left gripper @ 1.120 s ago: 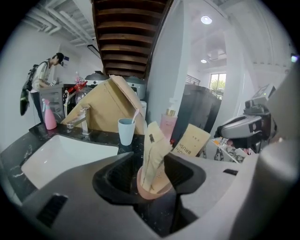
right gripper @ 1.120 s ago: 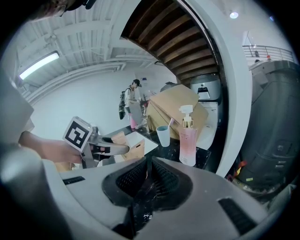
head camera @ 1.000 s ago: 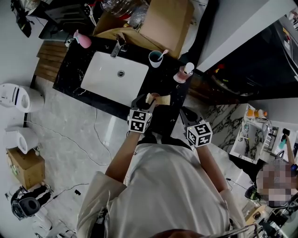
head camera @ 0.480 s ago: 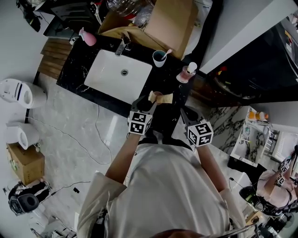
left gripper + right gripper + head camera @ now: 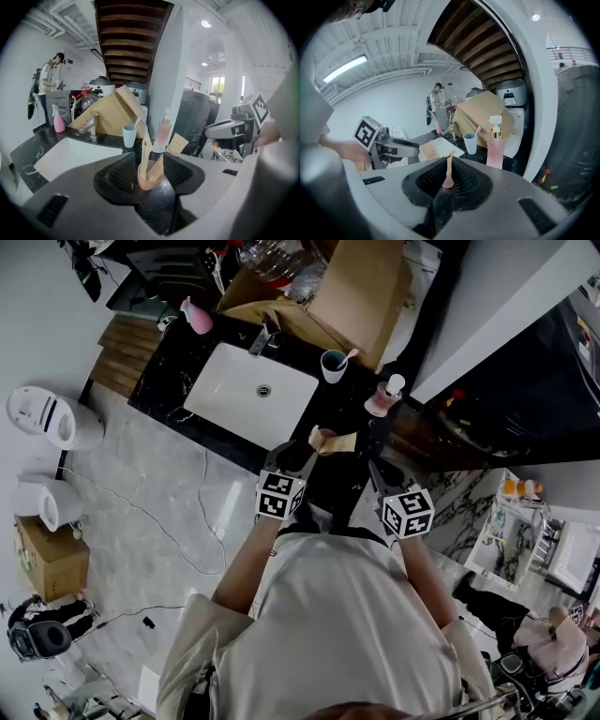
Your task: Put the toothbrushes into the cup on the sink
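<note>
Two grips share the work: left tongs (image 5: 151, 165), just tightened, hold the paper packet (image 5: 332, 440) while right tongs (image 5: 447, 177) clamp a toothbrush (image 5: 449, 166) upright, ready for the far cup (image 5: 333, 366).

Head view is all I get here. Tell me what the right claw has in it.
Observer: The right claw is shut on a thin peach toothbrush, which lies along its jaws and points forward.
Operator: Now report the left claw.
Observer: The left claw has just been closing. An opened paper package stands between its pads, and they press on it from both sides.
</note>
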Action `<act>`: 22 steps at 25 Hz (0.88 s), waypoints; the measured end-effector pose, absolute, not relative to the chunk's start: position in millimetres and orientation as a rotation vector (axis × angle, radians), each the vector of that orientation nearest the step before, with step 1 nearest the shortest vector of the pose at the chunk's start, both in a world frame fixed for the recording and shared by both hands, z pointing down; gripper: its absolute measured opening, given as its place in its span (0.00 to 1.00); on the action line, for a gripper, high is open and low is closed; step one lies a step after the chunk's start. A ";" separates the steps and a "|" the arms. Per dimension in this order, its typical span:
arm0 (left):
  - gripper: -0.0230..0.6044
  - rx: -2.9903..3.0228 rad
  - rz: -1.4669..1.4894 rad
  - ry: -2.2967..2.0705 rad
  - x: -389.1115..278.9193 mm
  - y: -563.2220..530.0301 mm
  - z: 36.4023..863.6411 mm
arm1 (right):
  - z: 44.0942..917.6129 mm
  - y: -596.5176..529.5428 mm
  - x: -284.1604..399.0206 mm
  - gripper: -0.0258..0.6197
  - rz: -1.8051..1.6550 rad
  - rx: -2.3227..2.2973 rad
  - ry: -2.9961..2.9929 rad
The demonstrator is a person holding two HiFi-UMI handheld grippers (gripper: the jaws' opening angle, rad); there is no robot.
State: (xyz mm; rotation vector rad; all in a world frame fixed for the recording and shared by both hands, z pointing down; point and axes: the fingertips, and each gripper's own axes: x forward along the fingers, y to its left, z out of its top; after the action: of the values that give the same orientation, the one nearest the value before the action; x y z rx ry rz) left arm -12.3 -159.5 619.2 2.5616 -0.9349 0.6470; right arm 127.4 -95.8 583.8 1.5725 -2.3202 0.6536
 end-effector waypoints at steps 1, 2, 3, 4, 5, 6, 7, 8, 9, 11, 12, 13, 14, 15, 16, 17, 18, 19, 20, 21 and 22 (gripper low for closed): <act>0.34 2.564 0.643 -0.938 -14.2 -158.3 615.6 | 582.3 -95.6 127.5 0.12 0.650 1.573 -2.324; 0.33 2.564 0.638 -0.942 -16.3 -157.1 612.4 | 580.9 -95.5 127.6 0.12 0.646 1.572 -2.329; 0.33 2.562 0.634 -0.946 -18.4 -156.0 609.7 | 579.4 -95.3 127.6 0.12 0.642 1.572 -2.334; 0.32 2.558 0.631 -0.949 -20.8 -154.7 607.4 | 577.8 -95.0 127.7 0.12 0.639 1.572 -2.339; 0.31 2.553 0.629 -0.954 -23.4 -153.4 605.3 | 576.3 -94.7 127.9 0.12 0.636 1.573 -2.342; 0.31 2.548 0.628 -0.959 -26.1 -152.0 603.5 | 575.0 -94.2 128.1 0.12 0.635 1.575 -2.344; 0.30 2.546 0.628 -0.966 -28.6 -150.6 601.6 | 573.9 -93.6 128.3 0.12 0.633 1.576 -2.345; 0.29 2.545 0.627 -0.973 -30.8 -149.2 599.5 | 572.9 -93.2 128.3 0.12 0.630 1.575 -2.347; 0.28 2.544 0.624 -0.979 -32.7 -147.9 597.5 | 572.0 -93.0 128.1 0.12 0.625 1.573 -2.350; 0.26 2.546 0.614 -0.989 -36.5 -145.3 593.1 | 570.0 -93.1 126.6 0.12 0.608 1.566 -2.358; 0.25 2.549 0.606 -0.994 -38.4 -144.0 590.1 | 568.1 -93.4 125.2 0.12 0.596 1.563 -2.363; 0.24 2.552 0.597 -0.996 -40.3 -142.7 586.6 | 565.4 -93.9 123.5 0.12 0.584 1.559 -2.369; 0.22 2.553 0.588 -0.996 -42.0 -141.1 582.7 | 562.0 -94.3 121.7 0.12 0.573 1.556 -2.376; 0.21 2.552 0.579 -0.991 -43.5 -139.0 578.6 | 558.0 -94.5 119.8 0.12 0.564 1.553 -2.384; 0.20 2.548 0.569 -0.983 -44.6 -136.4 574.3 | 553.6 -94.6 118.0 0.12 0.557 1.551 -2.393; 0.19 2.546 0.558 -0.976 -45.6 -133.7 569.7 | 549.5 -94.6 116.4 0.12 0.552 1.548 -2.403; 0.18 2.546 0.546 -0.973 -46.6 -131.5 565.0 | 545.6 -94.9 114.9 0.12 0.549 1.544 -2.413; 0.17 2.550 0.535 -0.976 -47.9 -130.1 560.1 | 542.1 -95.5 113.5 0.12 0.545 1.539 -2.423; 0.16 2.557 0.523 -0.984 -49.5 -129.5 555.0 | 538.8 -96.2 112.2 0.12 0.541 1.534 -2.433; 0.15 2.565 0.509 -0.995 -51.3 -129.6 549.9 | 535.6 -96.8 111.0 0.12 0.535 1.529 -2.442; 0.14 2.571 0.494 -1.007 -53.2 -129.9 545.4 | 532.6 -97.3 110.0 0.12 0.525 1.525 -2.449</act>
State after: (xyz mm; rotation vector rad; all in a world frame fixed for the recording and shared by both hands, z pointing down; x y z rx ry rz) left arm -53.2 -129.9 545.4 2.5709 -1.0067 0.4938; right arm 110.0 -97.3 532.6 1.5251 -2.4490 0.5254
